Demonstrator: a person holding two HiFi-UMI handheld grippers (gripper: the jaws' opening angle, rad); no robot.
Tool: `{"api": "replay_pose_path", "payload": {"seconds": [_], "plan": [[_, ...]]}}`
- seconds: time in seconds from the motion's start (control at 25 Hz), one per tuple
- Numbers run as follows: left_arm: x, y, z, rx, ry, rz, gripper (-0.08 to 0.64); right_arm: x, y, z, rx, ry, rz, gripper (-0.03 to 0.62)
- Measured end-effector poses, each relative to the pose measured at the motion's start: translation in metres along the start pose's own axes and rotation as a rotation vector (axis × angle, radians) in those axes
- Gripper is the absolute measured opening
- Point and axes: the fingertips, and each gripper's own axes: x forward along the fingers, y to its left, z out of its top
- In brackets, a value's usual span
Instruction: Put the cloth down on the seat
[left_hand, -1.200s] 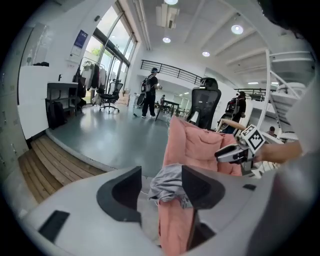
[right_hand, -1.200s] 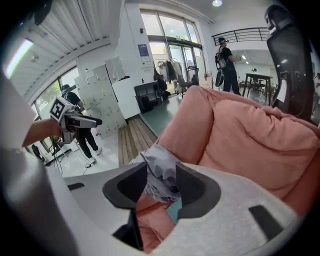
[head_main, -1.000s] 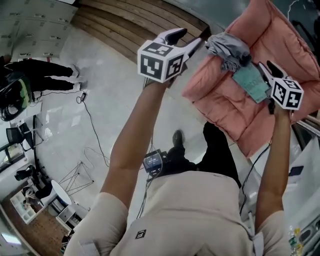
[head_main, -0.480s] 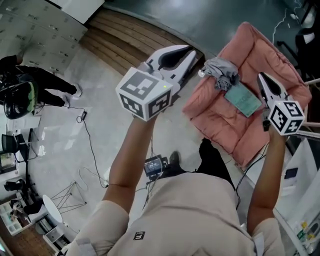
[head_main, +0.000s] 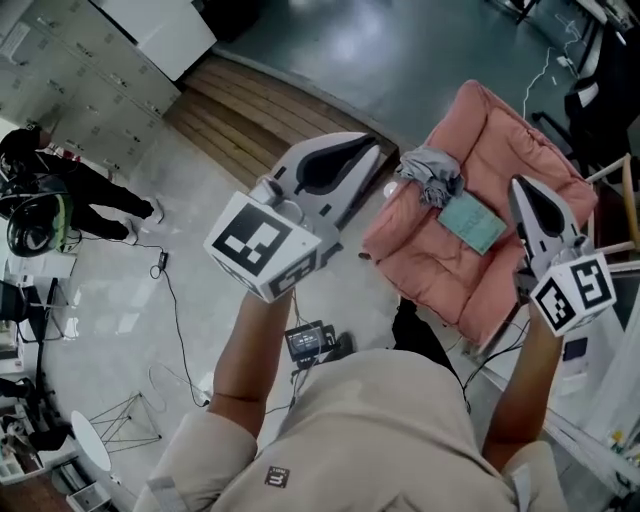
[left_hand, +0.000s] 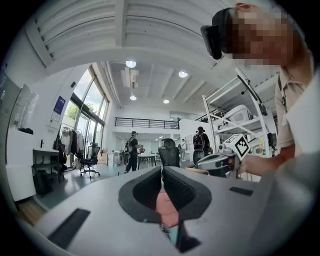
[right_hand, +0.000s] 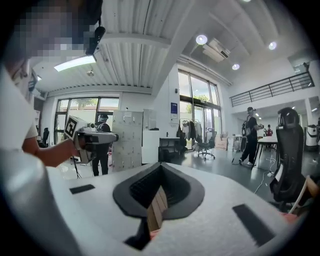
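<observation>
Grey cloth (head_main: 432, 172) lies bunched on pink seat (head_main: 500, 130), without clear axis.

Wooden platform (head_main: 240, 110), grey lockers (head_main: 60, 60), person in black (head_main: 100, 185), black office chair (right_hand: 289, 160), metal shelving rack (left_hand: 232, 129)

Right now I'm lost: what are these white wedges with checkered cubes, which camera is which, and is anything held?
No robot arm here: a person holds a two-jaw gripper in each hand. The top-down picture comes from a head camera; the left gripper shows at its left, the right gripper at its right. The cubes are parts of them. The other two pictures look along each gripper's jaws. Both pairs have just closed, with nothing between them. On the pink seat cushion lie a crumpled grey cloth and a flat teal piece.
</observation>
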Motion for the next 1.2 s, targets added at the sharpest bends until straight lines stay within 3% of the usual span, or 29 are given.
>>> {"api": "replay_pose_path", "payload": {"seconds": [0.36, 0.72, 0.92, 1.2], "plan": [[-0.066, -0.027, 0.038, 0.065, -0.042, 0.013, 0.018, -0.033, 0.062, 0.046, -0.105, -0.016, 0.018, -0.011], [-0.099, -0.027, 0.032, 0.062, -0.048, 0.047, 0.018, -0.041, 0.085, 0.044, -0.134, -0.006, 0.022, -0.011], [-0.110, -0.019, 0.048, 0.067, -0.110, 0.079, 0.018, -0.039, 0.094, 0.053, -0.138, 0.003, 0.024, -0.011], [-0.122, -0.022, 0.041, 0.061, -0.080, 0.109, 0.018, -0.045, 0.102, 0.046, -0.140, 0.005, 0.027, -0.011]]}}
